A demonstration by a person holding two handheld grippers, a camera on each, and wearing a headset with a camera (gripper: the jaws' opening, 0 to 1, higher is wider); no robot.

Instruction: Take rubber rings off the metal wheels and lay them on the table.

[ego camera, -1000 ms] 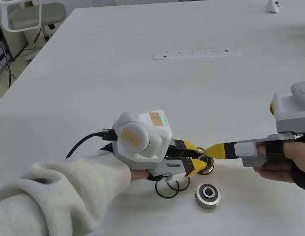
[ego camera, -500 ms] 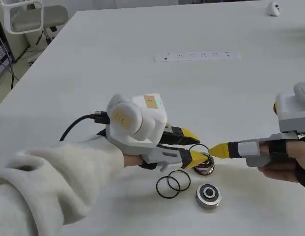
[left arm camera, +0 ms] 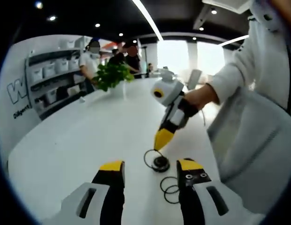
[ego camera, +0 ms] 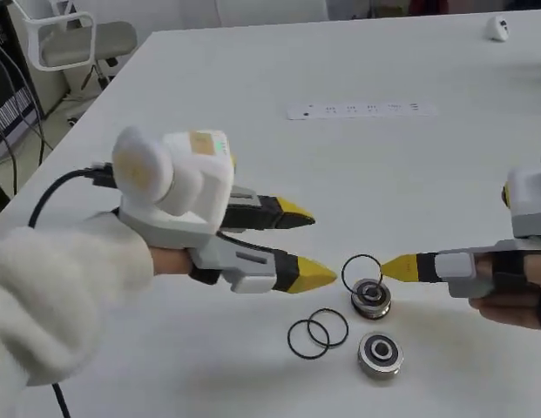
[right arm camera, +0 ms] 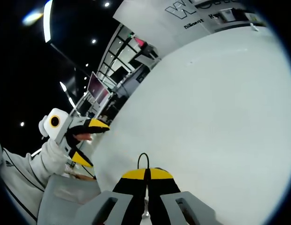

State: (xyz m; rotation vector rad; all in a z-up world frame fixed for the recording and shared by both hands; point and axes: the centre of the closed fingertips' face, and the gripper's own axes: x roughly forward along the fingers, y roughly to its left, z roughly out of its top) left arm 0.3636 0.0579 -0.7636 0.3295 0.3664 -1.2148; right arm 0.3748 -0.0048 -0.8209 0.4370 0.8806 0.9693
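A metal wheel (ego camera: 372,297) lies on the white table (ego camera: 253,131), and a second wheel (ego camera: 380,355) lies nearer to me. My right gripper (ego camera: 388,267) is shut on a thin black rubber ring (ego camera: 361,271), which stands up as a loop over the first wheel. That ring (right arm camera: 143,161) rises from the shut jaws of the right gripper (right arm camera: 145,174). I cannot tell whether it still hangs on the wheel. Two loose rings (ego camera: 318,333) lie flat beside the wheels. My left gripper (ego camera: 318,247) hovers open to the left, apart from the wheel (left arm camera: 160,163).
A white power strip (ego camera: 361,111) lies across the table farther back. A chair (ego camera: 74,39) stands off the far left corner. A small white object (ego camera: 497,29) sits at the far right. People stand by shelves (left arm camera: 51,79) beyond the table.
My left gripper has let go of the wheel, opened, and drawn back up and to the left. The right gripper keeps the ring, which now stands as a loop over the wheel.
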